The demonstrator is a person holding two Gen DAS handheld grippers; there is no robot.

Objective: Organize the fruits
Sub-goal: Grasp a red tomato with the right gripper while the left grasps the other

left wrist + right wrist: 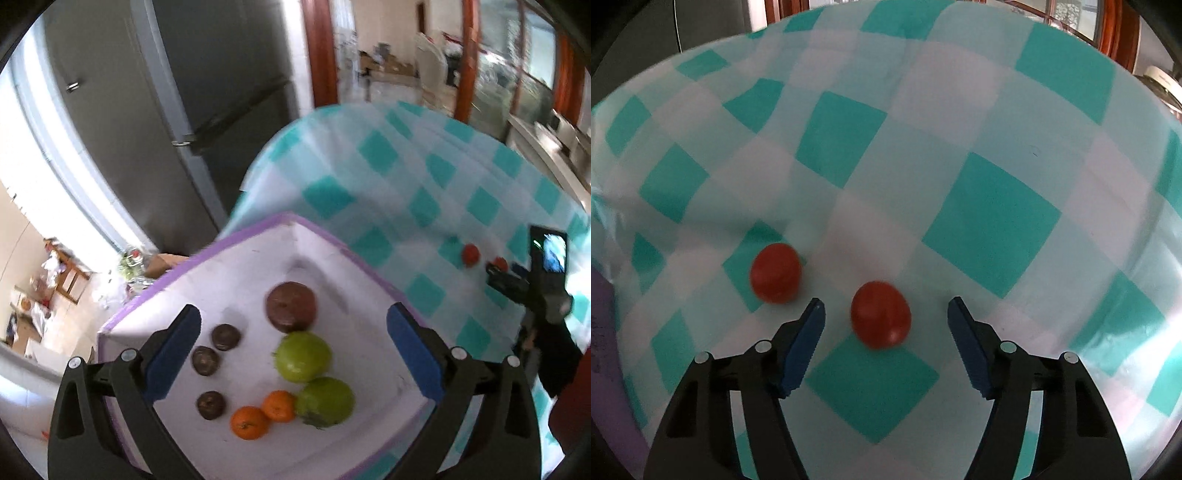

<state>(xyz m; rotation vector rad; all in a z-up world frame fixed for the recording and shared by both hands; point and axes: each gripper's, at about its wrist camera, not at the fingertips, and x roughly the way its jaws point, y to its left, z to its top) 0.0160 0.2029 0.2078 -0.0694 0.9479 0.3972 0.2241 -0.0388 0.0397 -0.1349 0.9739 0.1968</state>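
The left gripper (293,325) hangs over a white box (354,280) with a purple rim. Its blue fingers are spread wide and hold nothing. In the box lie one big brown fruit (291,305), three small dark fruits (226,336), two green fruits (303,355) and two oranges (249,422). The oranges touch each other, and one touches the near green fruit.

The right gripper (886,308) is low over the checked tablecloth (990,218). Its fingers are spread apart too, holding nothing. One red tomato (880,314) sits on the cloth right between the fingers. A second red tomato (775,272) sits just to the left, outside the left finger.
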